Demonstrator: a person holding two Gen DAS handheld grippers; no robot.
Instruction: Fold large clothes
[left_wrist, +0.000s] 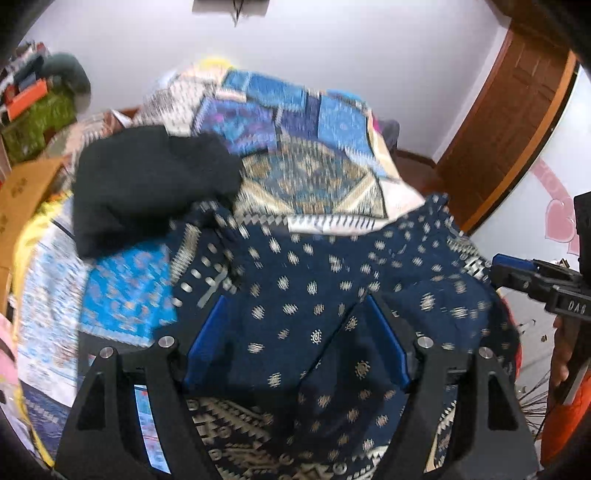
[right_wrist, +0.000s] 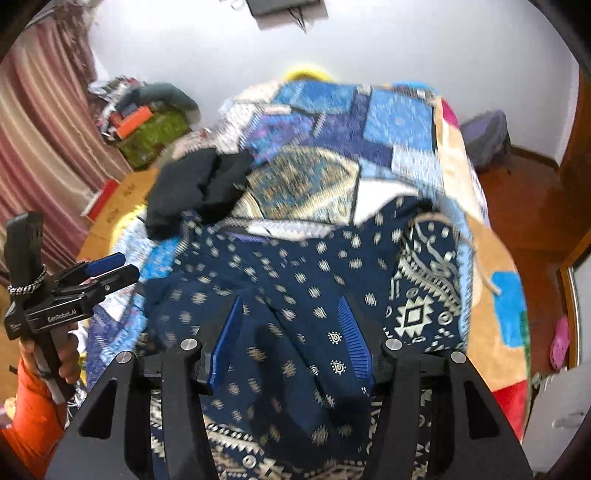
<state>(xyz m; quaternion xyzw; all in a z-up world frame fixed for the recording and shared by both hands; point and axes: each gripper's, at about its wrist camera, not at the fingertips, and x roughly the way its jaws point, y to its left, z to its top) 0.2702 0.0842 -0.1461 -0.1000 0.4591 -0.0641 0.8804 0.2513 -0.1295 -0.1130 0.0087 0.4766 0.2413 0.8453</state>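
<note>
far left, a cardboard box (left_wrist: 22, 206) is sitting at the edge of the bed, and beyond it a green patterned bundle (left_wrist: 40, 122) is piling up against the wall. moving right, a black garment (left_wrist: 147, 184) is lying crumpled on the patchwork bedspread (left_wrist: 295, 122), its near edge touching the navy patterned garment (left_wrist: 332, 266), which is spreading across the near middle of the bed and running under both cameras. the left gripper (left_wrist: 295, 339) is hanging over that navy cloth with its blue fingers (left_wrist: 205, 343) spread wide; fabric is showing between them, but the pads are not pressing on it, nothing pinched. the picture is blurring here, so fine folds are hard to read. right of it, the right gripper (right_wrist: 291, 343) is hovering over the same garment, its blue pads (right_wrist: 354, 343) also standing apart, a ridge of navy cloth lying loose between them, not gripped. in this view a white geometric border (right_wrist: 424, 295) of the garment is showing on the right side, and an orange sleeve (right_wrist: 29, 417) with a hand is holding the left tool at the left edge. far right, a wooden door (left_wrist: 517, 122) is closing off the room.
</note>
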